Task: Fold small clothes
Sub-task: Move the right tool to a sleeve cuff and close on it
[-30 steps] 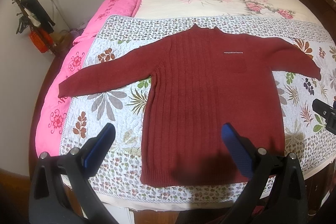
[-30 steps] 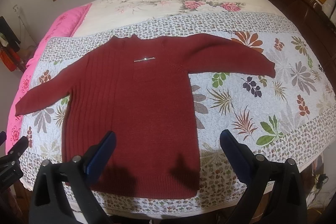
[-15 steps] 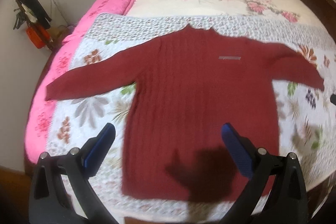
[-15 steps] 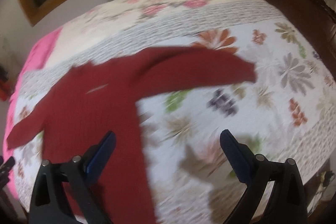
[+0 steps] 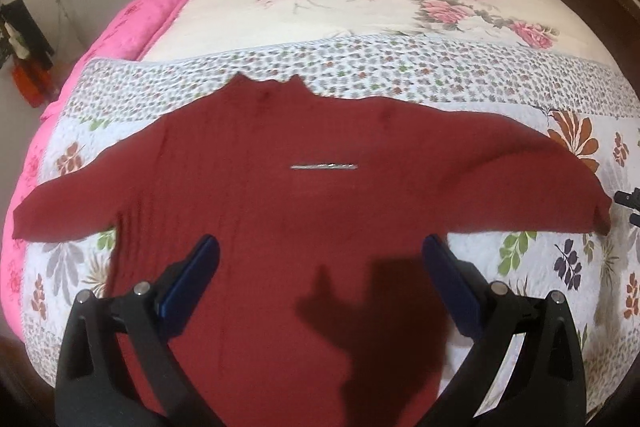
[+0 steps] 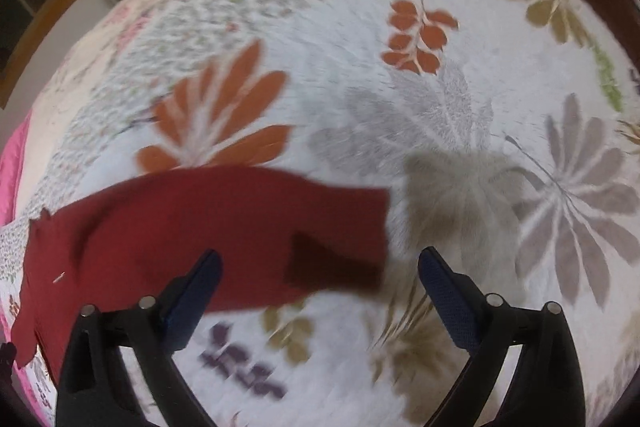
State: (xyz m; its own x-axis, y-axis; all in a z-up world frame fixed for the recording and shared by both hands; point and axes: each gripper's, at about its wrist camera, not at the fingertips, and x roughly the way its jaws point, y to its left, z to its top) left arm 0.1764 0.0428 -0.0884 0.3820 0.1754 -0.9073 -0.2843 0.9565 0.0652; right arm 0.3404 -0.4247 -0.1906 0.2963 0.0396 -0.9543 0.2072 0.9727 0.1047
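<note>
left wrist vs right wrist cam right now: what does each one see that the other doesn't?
Left wrist only: the whole red sweater spread flat, with collar, both sleeves, silver chest strip, the pink blanket, and the open left gripper over the sweater body.

Right wrist only: a close view of one sleeve end and the open right gripper above it.

Both: the sweater lying on the leaf-print quilt, ungrasped.

Sweater (image 5: 280,227) flat on quilt (image 5: 400,75) on bed; my left tool (image 5: 320,251) over its body, right tool (image 6: 320,259) over right cuff.
</note>
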